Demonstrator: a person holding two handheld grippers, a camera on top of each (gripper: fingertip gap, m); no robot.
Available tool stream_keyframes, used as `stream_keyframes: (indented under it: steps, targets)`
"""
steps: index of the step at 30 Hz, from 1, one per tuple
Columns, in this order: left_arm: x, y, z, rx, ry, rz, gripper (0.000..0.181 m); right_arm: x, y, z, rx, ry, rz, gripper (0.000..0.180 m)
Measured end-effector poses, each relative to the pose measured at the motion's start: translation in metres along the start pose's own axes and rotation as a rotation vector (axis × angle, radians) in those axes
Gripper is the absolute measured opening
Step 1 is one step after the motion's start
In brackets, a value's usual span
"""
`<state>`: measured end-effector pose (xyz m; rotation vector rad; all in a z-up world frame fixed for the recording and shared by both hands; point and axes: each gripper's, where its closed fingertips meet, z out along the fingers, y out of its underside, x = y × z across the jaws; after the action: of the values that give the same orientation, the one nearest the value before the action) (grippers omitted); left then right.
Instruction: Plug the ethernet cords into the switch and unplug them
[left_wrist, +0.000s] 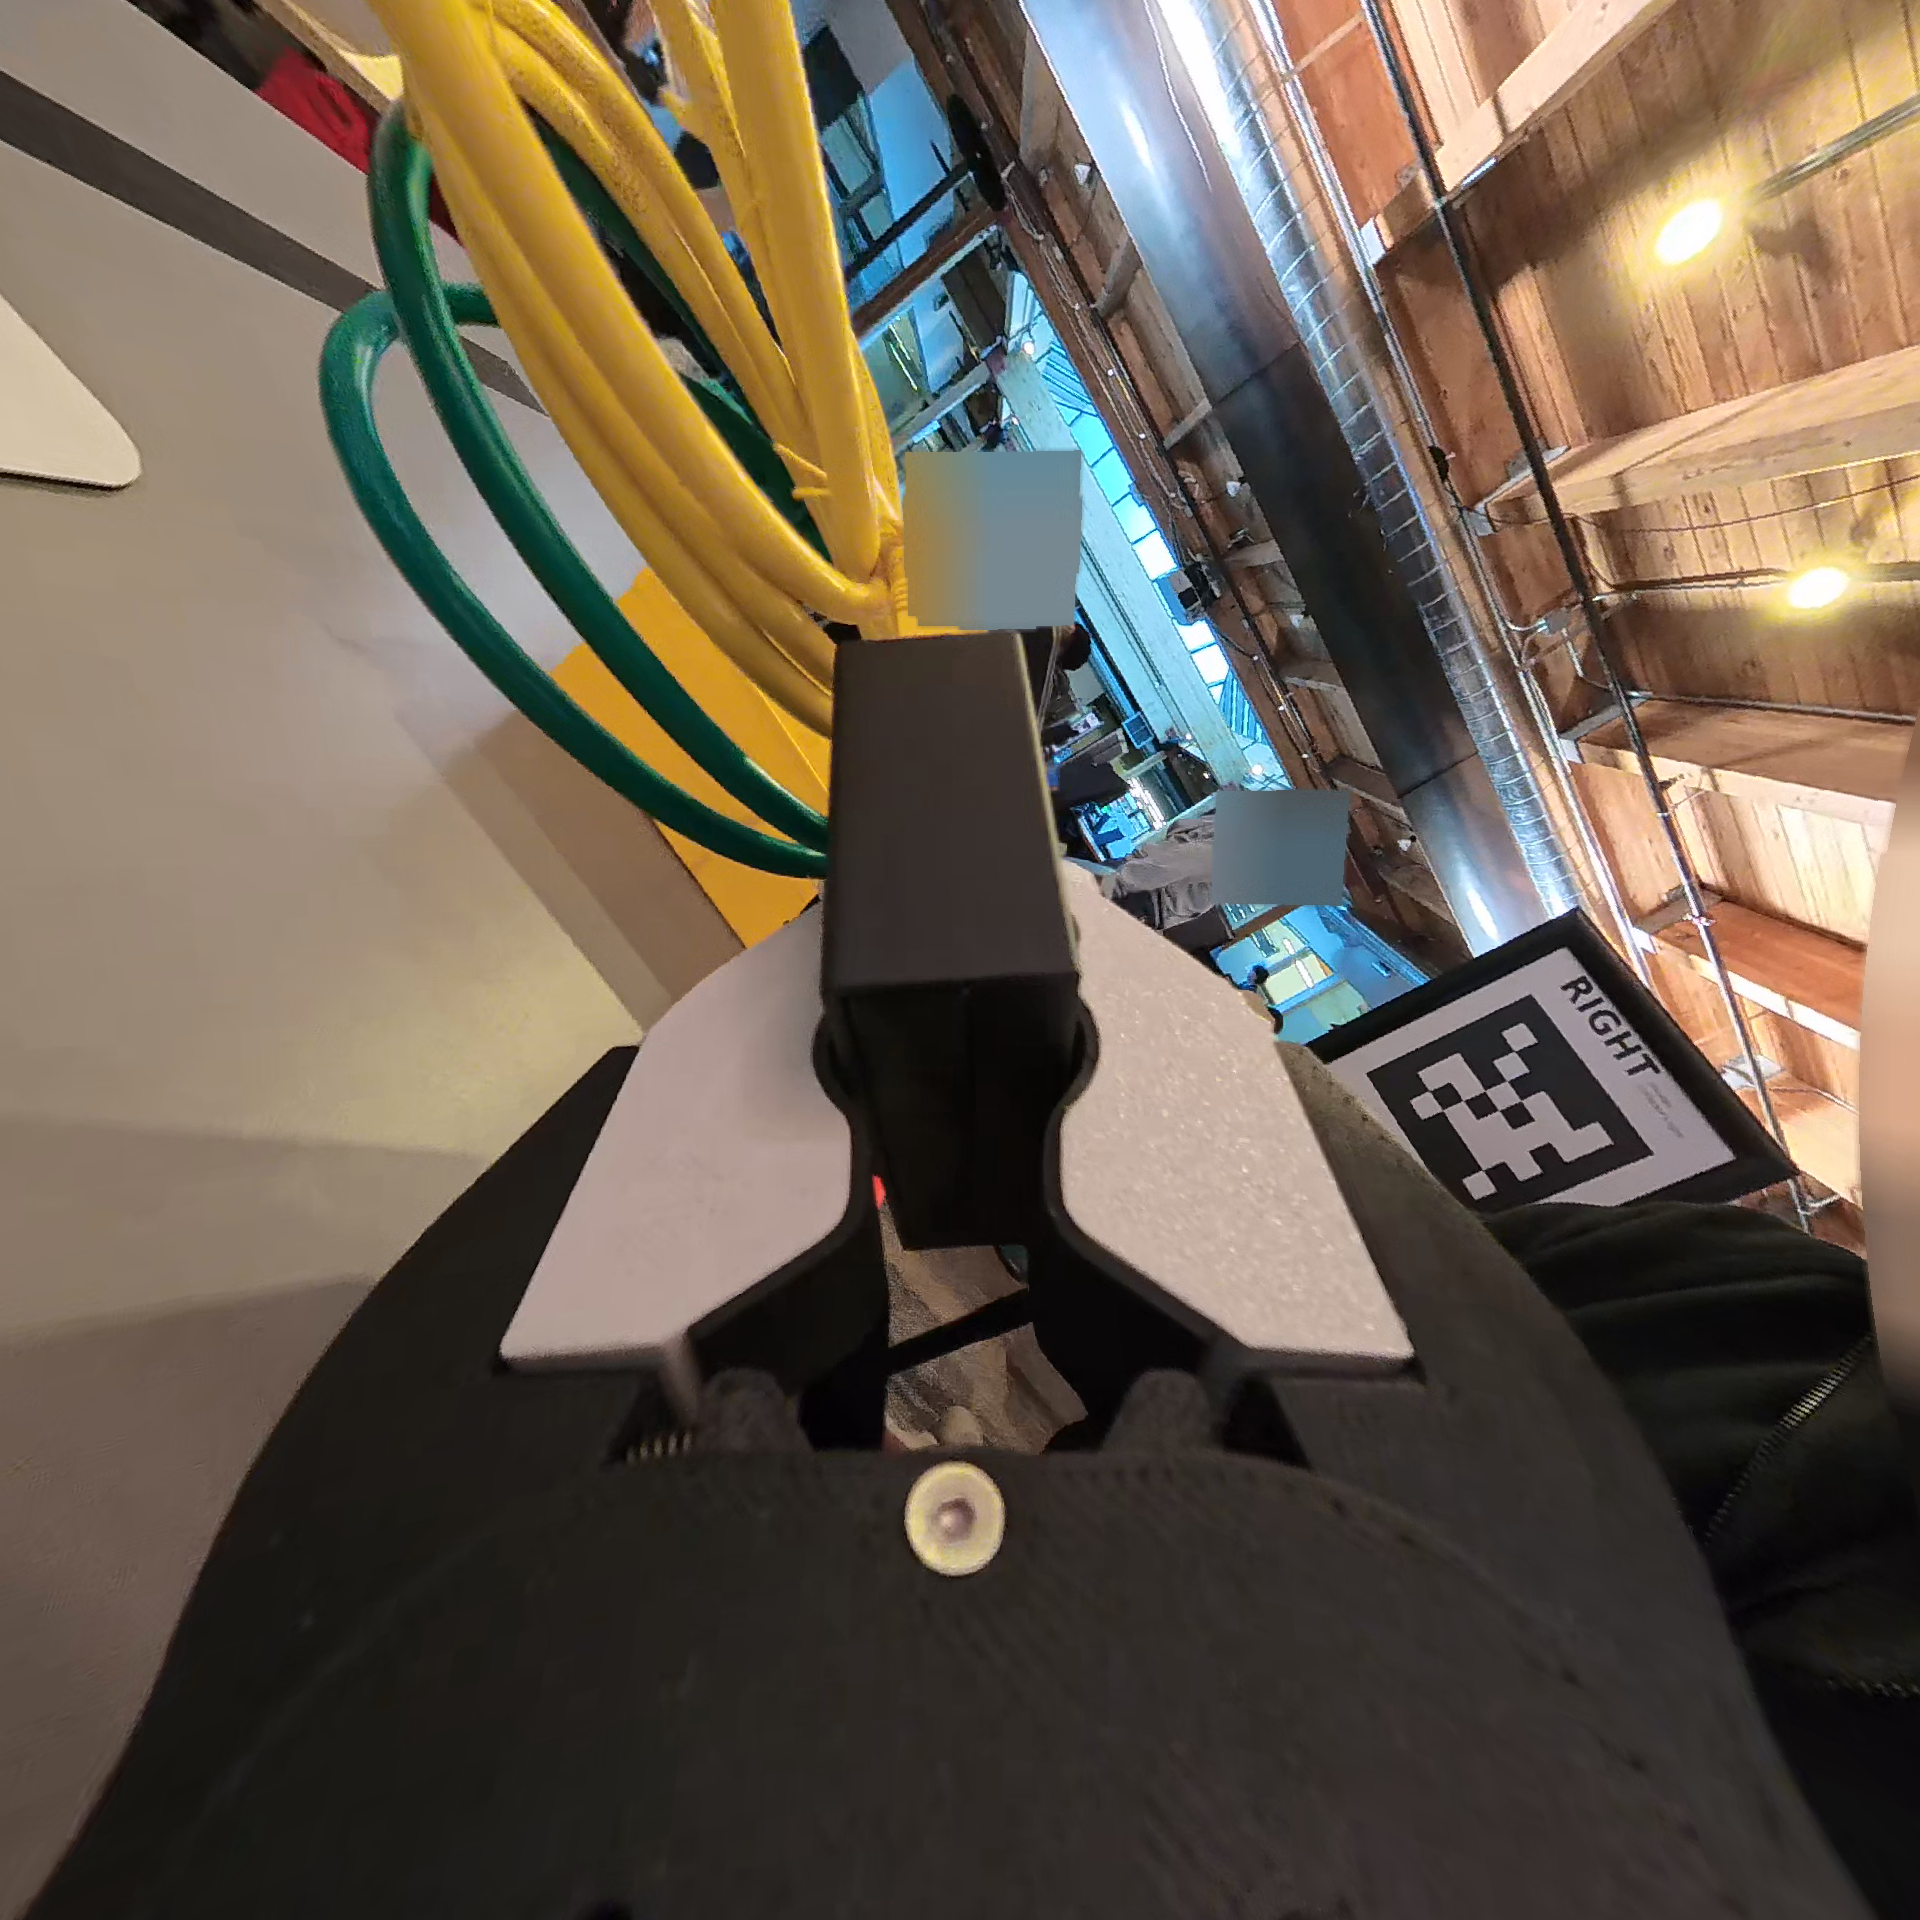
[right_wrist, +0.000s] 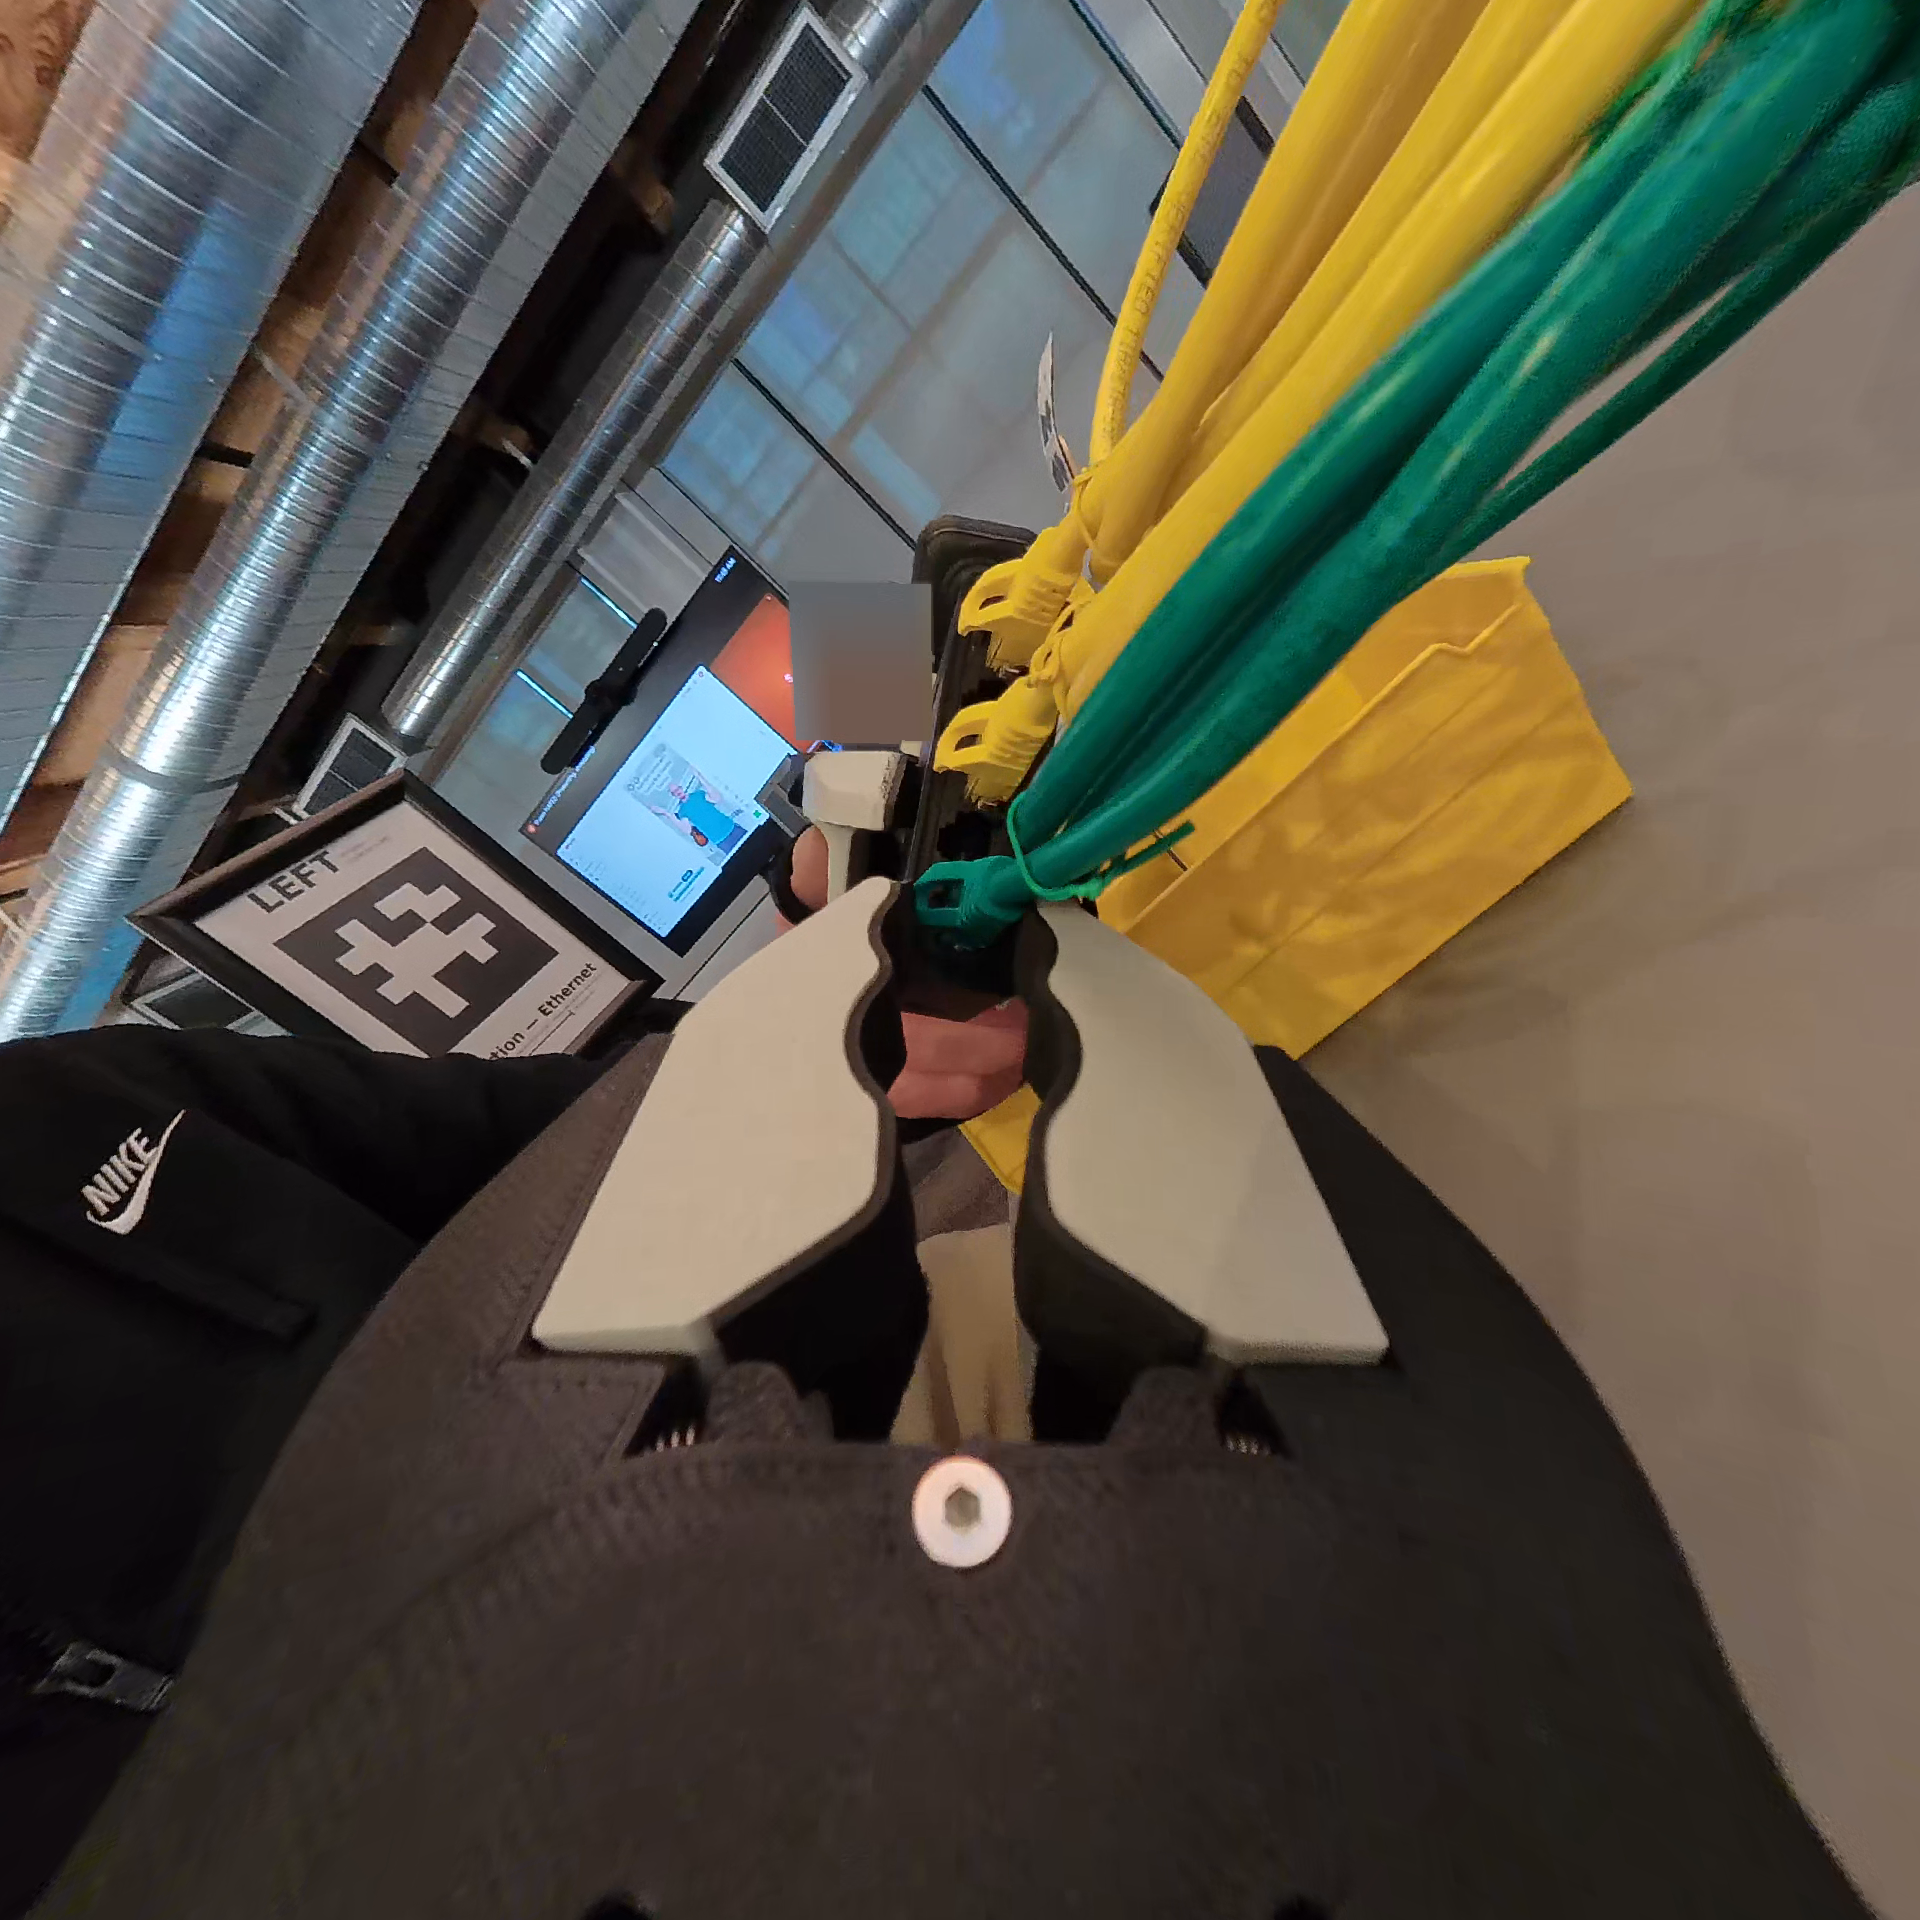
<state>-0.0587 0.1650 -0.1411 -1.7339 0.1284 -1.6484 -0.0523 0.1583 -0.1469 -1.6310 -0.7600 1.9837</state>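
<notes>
In the left wrist view my left gripper (left_wrist: 951, 997) is shut on a black switch (left_wrist: 935, 810) and holds it up off the table. Yellow cords (left_wrist: 623, 343) and green cords (left_wrist: 457, 582) loop away from its far end. In the right wrist view the switch (right_wrist: 948, 665) is seen edge-on, with two yellow plugs (right_wrist: 1013, 603) seated in it. My right gripper (right_wrist: 961, 920) pinches a green plug (right_wrist: 951, 902) at its fingertips, at the switch's near ports. Whether that plug is fully seated is hidden.
A yellow bin (right_wrist: 1351, 810) stands on the grey table (right_wrist: 1662, 1143) behind the cords; it also shows in the left wrist view (left_wrist: 707, 758). Marker cards (left_wrist: 1507, 1091) (right_wrist: 416, 935) ride on the grippers. A lit screen (right_wrist: 675, 800) and black sleeves (left_wrist: 1714, 1403) are near. Less than 4 cm separates the two grippers' tips.
</notes>
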Motion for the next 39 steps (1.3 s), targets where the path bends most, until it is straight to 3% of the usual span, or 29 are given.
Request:
stream_keyframes:
  steps: [19,31,35,39]
  targets:
    - [-0.004,0.0,0.002,0.013,-0.051,0.086,0.029,0.006,0.0,-0.001,-0.016,0.079,-0.084,0.013]
    - [0.015,-0.005,0.003,0.051,0.052,0.15,0.029,-0.012,-0.012,0.0,0.043,0.029,-0.128,0.012]
    - [0.019,-0.008,0.003,0.024,0.019,0.208,0.029,-0.015,-0.013,0.001,0.06,-0.018,-0.084,0.012]
    - [0.024,0.002,0.006,-0.029,0.077,0.196,0.04,-0.02,-0.017,-0.002,0.1,-0.047,-0.073,0.012]
